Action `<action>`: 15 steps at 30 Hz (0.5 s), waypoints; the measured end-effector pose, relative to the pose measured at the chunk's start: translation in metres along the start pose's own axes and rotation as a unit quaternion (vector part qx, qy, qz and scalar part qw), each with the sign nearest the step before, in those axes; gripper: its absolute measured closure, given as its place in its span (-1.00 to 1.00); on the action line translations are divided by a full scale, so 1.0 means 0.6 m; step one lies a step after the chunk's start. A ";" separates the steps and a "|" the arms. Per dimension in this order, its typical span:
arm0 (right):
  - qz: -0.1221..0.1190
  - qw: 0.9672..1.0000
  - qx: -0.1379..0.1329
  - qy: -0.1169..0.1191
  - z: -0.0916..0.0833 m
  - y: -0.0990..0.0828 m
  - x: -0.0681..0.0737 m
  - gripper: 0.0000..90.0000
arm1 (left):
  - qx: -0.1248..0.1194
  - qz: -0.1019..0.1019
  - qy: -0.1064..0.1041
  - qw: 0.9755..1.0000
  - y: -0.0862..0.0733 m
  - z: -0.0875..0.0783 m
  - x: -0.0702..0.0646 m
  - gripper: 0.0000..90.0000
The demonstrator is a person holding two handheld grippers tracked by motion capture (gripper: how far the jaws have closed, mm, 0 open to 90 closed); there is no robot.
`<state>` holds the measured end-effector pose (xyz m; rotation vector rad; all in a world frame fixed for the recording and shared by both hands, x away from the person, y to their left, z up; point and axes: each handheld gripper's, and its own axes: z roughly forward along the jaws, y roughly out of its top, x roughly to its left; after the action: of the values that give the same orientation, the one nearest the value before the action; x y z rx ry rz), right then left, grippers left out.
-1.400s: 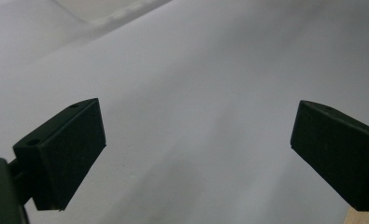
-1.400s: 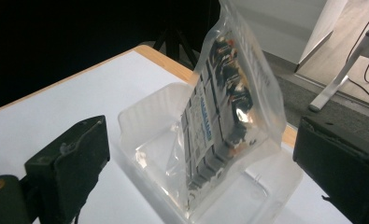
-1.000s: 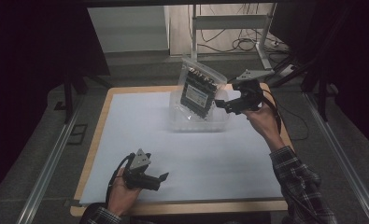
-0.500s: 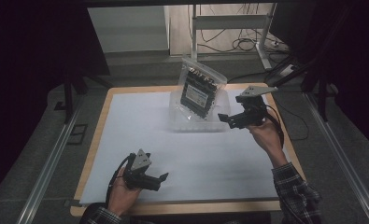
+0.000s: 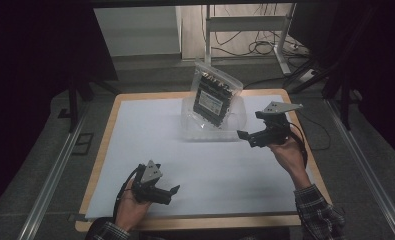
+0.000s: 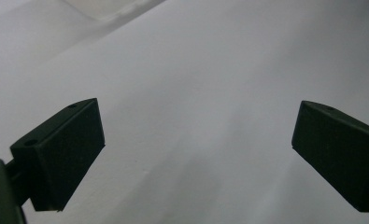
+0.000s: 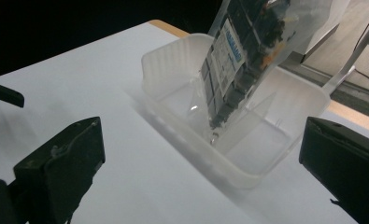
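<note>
I am seeing the left claw [image 5: 172, 192] hanging spread and empty near the tabletop's [image 5: 135, 145] front edge, wide white room ahead | right claw [image 5: 244, 137] gaping, empty, just beside the clear bin [image 5: 190, 131] | bagged dark part [image 7: 247, 60] is leaning upright in the bin, print unreadable | right gripper view is showing the bin's inner divider [image 7: 247, 123]

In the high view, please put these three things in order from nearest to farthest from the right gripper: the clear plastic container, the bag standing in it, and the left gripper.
Measured from the right gripper:
1. Clear plastic container, just to its left on the table's far side.
2. Bag, standing tilted in the container, slightly farther back.
3. Left gripper, at the table's near left edge.
</note>
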<state>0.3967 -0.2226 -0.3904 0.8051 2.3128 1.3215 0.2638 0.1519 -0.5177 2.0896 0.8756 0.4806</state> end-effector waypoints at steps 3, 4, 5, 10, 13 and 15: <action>0.006 1.000 0.003 0.006 -0.002 -0.008 0.002 -1.00 | 0.001 0.006 0.005 1.000 -0.001 0.000 -0.001 -0.95; 0.011 1.000 0.005 0.008 -0.002 -0.011 0.003 -1.00 | 0.002 0.009 0.006 1.000 -0.001 0.001 -0.001 -0.95; 0.014 1.000 0.007 0.009 -0.002 -0.014 0.004 -0.99 | 0.004 0.011 0.006 1.000 -0.001 0.001 -0.001 -0.95; 0.018 1.000 0.015 0.011 -0.004 -0.030 0.011 -0.99 | 0.005 0.017 0.009 1.000 -0.002 0.002 -0.001 -0.97; 0.020 1.000 0.015 0.011 -0.009 -0.039 0.016 -0.98 | -0.004 0.012 0.002 1.000 -0.002 -0.001 0.001 -0.97; 0.022 1.000 0.015 0.014 -0.010 -0.045 0.020 -0.98 | -0.016 0.007 -0.010 1.000 -0.002 -0.005 0.003 -0.98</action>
<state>0.3758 -0.2298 -0.4109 0.8555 2.3538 1.3279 0.2630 0.1554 -0.5169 2.0704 0.8369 0.4772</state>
